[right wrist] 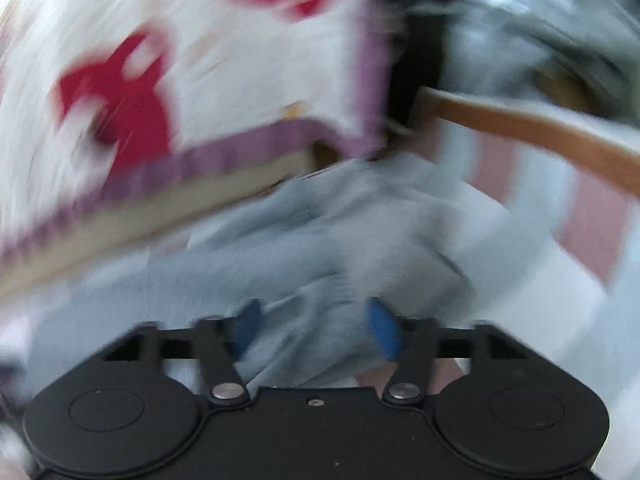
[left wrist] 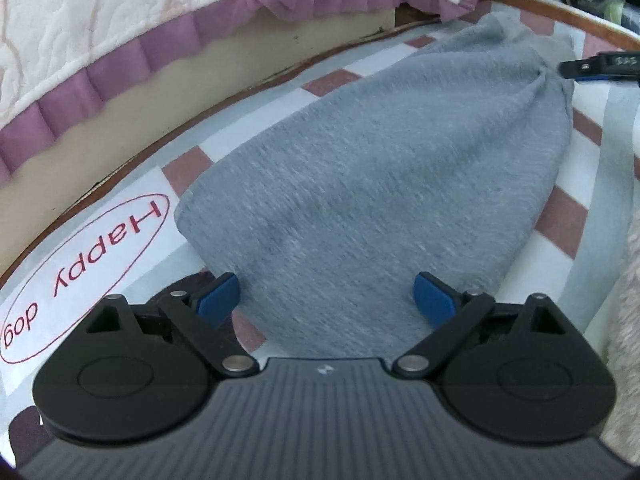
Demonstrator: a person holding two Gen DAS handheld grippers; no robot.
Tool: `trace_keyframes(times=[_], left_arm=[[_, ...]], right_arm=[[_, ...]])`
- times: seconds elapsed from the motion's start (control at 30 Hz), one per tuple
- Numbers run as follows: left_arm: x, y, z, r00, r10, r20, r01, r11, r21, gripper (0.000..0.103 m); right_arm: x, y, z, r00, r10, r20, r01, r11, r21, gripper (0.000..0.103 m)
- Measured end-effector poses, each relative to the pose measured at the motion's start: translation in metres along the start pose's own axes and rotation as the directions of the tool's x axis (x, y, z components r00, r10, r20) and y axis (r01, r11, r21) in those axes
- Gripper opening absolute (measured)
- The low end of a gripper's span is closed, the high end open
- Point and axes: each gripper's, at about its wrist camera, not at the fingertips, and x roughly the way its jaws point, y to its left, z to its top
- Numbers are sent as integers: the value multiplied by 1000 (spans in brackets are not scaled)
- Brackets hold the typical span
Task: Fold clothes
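Left wrist view: my left gripper (left wrist: pixel 326 300) jaws wide, grey garment (left wrist: pixel 360 184) lying mid-frame on checked tabletop (left wrist: pixel 560 216), near edge between pads. Quilt (left wrist: pixel 80 40) upper left.

Right wrist view, blurred: my right gripper (right wrist: pixel 316 328) jaws spread, bunched grey garment (right wrist: pixel 320 248) between them; grip unclear.

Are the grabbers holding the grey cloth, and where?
The left hand-held gripper is open over the grey garment's near end, holding nothing. The right hand-held gripper has grey cloth between its fingers; blur hides whether it grips.
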Motion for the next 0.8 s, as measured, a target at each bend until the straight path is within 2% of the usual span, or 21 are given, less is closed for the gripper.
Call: trace_keyframes(times=[0.07, 0.1, 0.13, 0.23, 0.33, 0.4, 0.53, 0.57, 0.63, 0.67, 0.8], left_arm=[[-8, 4, 2, 999, -16, 44, 17, 999, -28, 80], [-12, 6, 3, 997, -28, 66, 31, 999, -42, 66], [-15, 8, 6, 995, -48, 84, 52, 997, -55, 62], [-20, 12, 18, 984, -118, 134, 133, 984, -114, 58], [-17, 7, 31, 974, -172, 146, 194, 969, -152, 58], [-7, -1, 36, 976, -185, 112, 200, 969, -146, 58], [20, -19, 38, 986, -164, -17, 161, 979, -127, 58], [25, -21, 36, 987, -160, -36, 154, 980, -124, 59], [28, -22, 32, 987, -156, -40, 151, 982, -115, 59], [28, -23, 31, 987, -156, -38, 151, 982, -110, 59], [30, -15, 30, 984, -172, -36, 164, 974, -155, 59]], right_arm=[[-1, -27, -2, 1000, 26, -17, -24, 990, 136, 73], [-1, -40, -3, 998, 47, -33, -40, 981, 192, 73], [2, -51, -5, 997, 68, -45, -55, 969, 240, 73], [15, -67, -7, 991, 121, -59, -95, 937, 337, 74], [26, -65, -4, 992, 118, -34, -98, 930, 354, 77], [33, -63, -3, 993, 115, -18, -101, 925, 366, 81], [47, -61, 0, 994, 109, 15, -107, 916, 388, 84], [51, -60, 1, 994, 108, 23, -108, 913, 393, 91], [58, -59, 2, 994, 104, 40, -111, 908, 404, 94], [61, -57, 3, 994, 104, 46, -114, 909, 400, 93], [56, -49, 4, 991, 106, 76, -124, 945, 301, 52]])
